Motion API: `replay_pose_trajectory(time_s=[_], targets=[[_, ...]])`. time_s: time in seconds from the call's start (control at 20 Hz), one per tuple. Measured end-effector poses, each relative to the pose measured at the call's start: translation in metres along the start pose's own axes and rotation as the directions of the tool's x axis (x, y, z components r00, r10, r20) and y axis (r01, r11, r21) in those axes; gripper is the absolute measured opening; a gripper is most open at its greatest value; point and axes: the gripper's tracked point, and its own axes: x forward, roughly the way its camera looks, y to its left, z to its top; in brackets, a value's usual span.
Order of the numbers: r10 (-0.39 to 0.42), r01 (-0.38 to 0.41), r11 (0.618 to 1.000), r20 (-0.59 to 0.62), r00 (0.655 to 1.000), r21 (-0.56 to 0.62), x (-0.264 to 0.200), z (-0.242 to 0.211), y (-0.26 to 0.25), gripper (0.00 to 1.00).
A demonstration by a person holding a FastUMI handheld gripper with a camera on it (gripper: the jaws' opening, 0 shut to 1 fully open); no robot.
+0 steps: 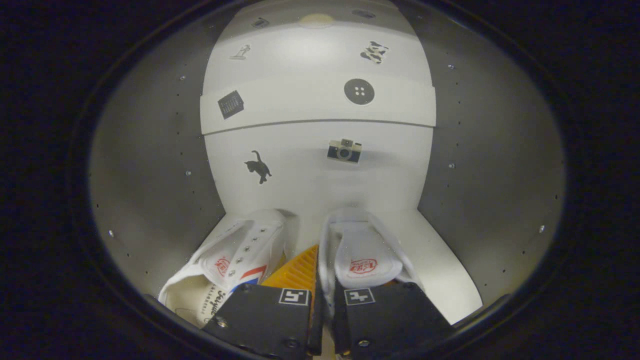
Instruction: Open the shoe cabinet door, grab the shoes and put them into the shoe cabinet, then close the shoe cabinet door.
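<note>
White canvas sneakers (350, 250), pair, inside the shoe cabinet (150, 175) beneath its shelf (310, 107). Gripper (322, 312) fingers nearly together, seemingly pinching the right shoe's heel rim; grip unconfirmed. Risk: left sneaker (235, 260) tipped sideways, may roll outward and block the door.

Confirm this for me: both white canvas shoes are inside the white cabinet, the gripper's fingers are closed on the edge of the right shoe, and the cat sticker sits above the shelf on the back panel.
One detail is wrong. In the gripper view the black cat sticker sits below the white shelf, not above it. The rest holds: both white canvas shoes lie inside the white cabinet, and the gripper is closed on the right shoe's edge.
</note>
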Motion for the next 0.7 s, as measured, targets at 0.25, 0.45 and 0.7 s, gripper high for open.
replay_pose_trajectory(time_s=[0.25, 0.45, 0.7], targets=[[-0.030, 0.030, 1.000, -0.017, 0.999, -0.005, 0.000, -0.003, 0.000, 0.14], [-0.034, 0.035, 0.999, -0.069, 0.997, 0.022, -0.001, -0.007, -0.002, 0.23], [-0.028, 0.029, 0.999, -0.049, 0.998, 0.037, -0.025, -0.004, -0.004, 0.48]])
